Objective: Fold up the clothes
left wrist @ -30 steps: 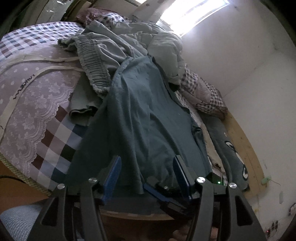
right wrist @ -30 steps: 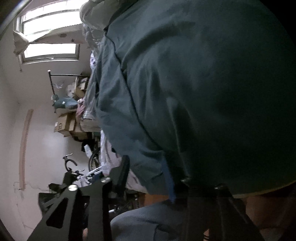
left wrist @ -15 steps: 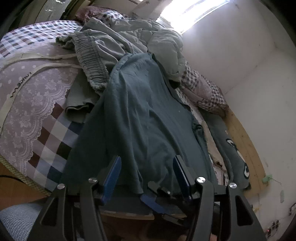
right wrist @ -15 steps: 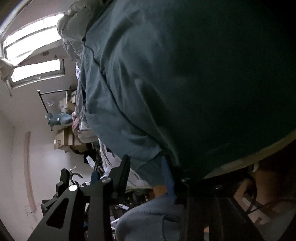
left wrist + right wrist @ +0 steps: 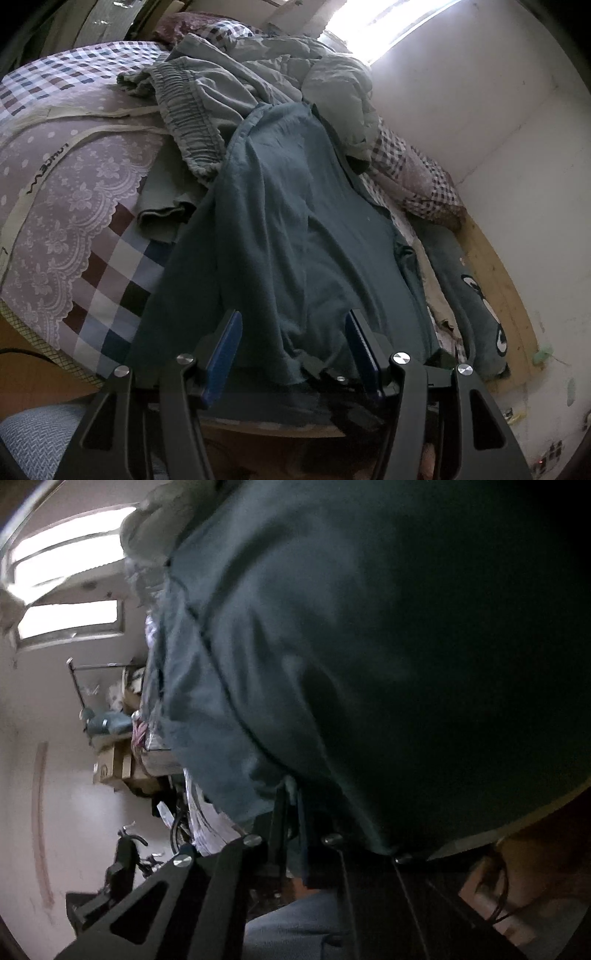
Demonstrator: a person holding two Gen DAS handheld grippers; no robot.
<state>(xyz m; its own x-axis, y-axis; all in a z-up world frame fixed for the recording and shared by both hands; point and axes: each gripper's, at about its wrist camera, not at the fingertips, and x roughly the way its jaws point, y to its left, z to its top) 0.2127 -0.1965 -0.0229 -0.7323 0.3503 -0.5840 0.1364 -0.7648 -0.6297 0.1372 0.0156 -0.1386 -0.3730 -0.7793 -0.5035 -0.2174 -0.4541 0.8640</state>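
Observation:
A dark teal garment (image 5: 295, 221) lies lengthwise on the bed, its hem hanging over the near edge. My left gripper (image 5: 292, 321) stands open at that hem; the cloth hangs between its blue pads (image 5: 225, 343) without being pressed. My right gripper (image 5: 290, 794) is shut on the hem of the teal garment (image 5: 369, 646), a fold of cloth pinched between its fingers. In the left wrist view the right gripper (image 5: 325, 371) shows as a black tip just below the hem.
Pale green trousers (image 5: 192, 122) and more crumpled clothes are piled at the bed's far end. The lilac lace and checked bed cover (image 5: 66, 192) spreads left. A checked pillow (image 5: 424, 184) and a dark plush cushion (image 5: 472, 302) lie right, by the wall. Cardboard boxes (image 5: 114, 768) stand beyond.
The right gripper's fingers stood apart beside the hem and have now closed on it. The left gripper has stayed open in the same place.

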